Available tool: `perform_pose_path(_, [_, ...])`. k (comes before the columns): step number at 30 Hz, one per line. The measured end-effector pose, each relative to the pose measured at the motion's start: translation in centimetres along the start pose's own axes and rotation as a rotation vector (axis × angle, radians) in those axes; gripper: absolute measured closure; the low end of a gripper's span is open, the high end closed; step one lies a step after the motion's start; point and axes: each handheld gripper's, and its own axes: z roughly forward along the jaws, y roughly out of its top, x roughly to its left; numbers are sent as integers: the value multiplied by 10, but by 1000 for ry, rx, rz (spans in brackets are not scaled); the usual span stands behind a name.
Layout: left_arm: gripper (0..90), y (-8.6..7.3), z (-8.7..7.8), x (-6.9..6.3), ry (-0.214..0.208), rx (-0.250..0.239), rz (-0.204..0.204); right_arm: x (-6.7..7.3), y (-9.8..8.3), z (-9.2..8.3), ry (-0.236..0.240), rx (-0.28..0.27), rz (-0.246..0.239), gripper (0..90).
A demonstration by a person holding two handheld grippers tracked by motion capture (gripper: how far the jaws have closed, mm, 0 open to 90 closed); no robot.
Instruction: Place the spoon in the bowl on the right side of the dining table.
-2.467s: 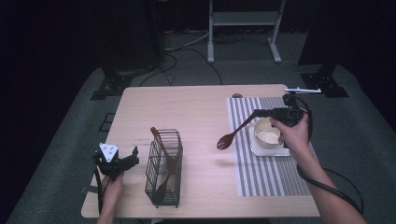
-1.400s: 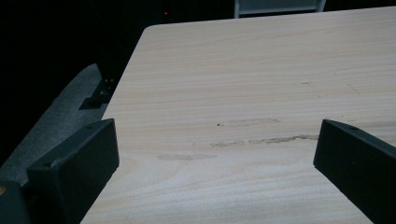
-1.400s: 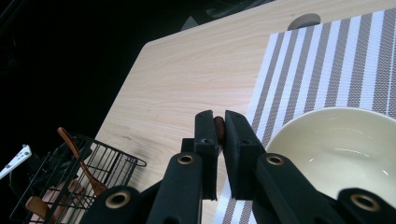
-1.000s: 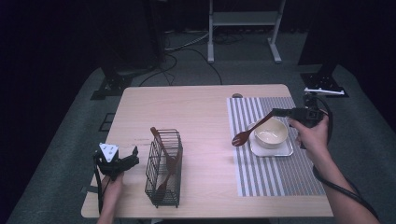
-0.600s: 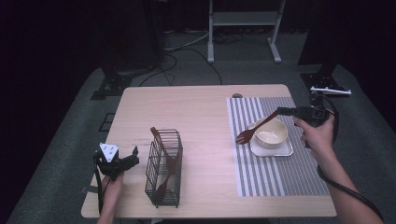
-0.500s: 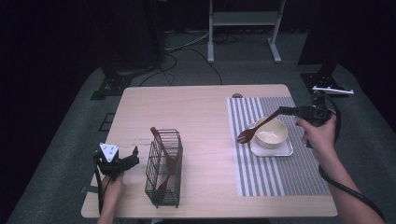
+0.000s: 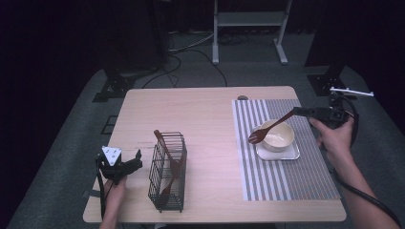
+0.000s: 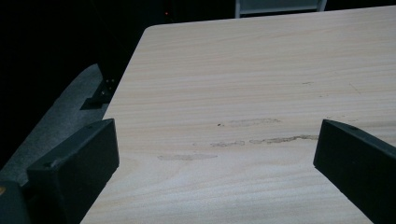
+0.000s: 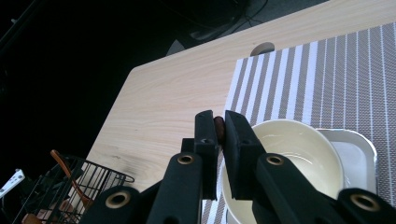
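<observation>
A pale wooden table (image 7: 200,119) with rounded corners and fine straight grain stands in a dark room on grey carpet (image 7: 71,143). Black cables (image 7: 191,52) trail over the floor behind it, and the feet of a light metal stand (image 7: 248,28) show at 12 o'clock. Faint smudges mark the wood in the left gripper view.

A woven placemat (image 7: 282,157) with grey and white stripes covers the table's right part, at 3 o'clock. On it sits a shallow square tray (image 7: 291,153) of pale metal, and in the tray a round, glossy cream bowl (image 7: 282,138).

At 7 o'clock stands a tall black wire basket (image 7: 167,176), a narrow box shape, with dark wooden utensils (image 7: 165,152) leaning inside.

The right gripper (image 7: 305,112), held in a hand (image 7: 336,140) at the table's right edge, is clamped on the handle of a brown wooden spoon (image 7: 270,126). The spoon slants down toward 9 o'clock, its oval end hanging over the bowl's left rim. In the right gripper view the 2 black jaws pinch the reddish handle (image 9: 218,126) above the bowl (image 9: 299,149).

The left gripper (image 7: 129,164), black with a grey 3-cornered plate, rests near the table's front left corner, just left of the basket. Its 2 blocky jaws stand wide apart over bare wood, with nothing between them.
</observation>
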Motion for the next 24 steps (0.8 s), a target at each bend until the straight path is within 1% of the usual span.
perform_pose_path(9, [0,0,0,0,-1,0,0,-6,1,-8,-7,-22,16,836])
perform_pose_path(14, [0,0,0,0,0,-1,-1,-9,1,-9,-5,-29,21,836])
perform_pose_path(24, [0,0,0,0,0,0,0,-14,2,-16,-15,-46,36,836])
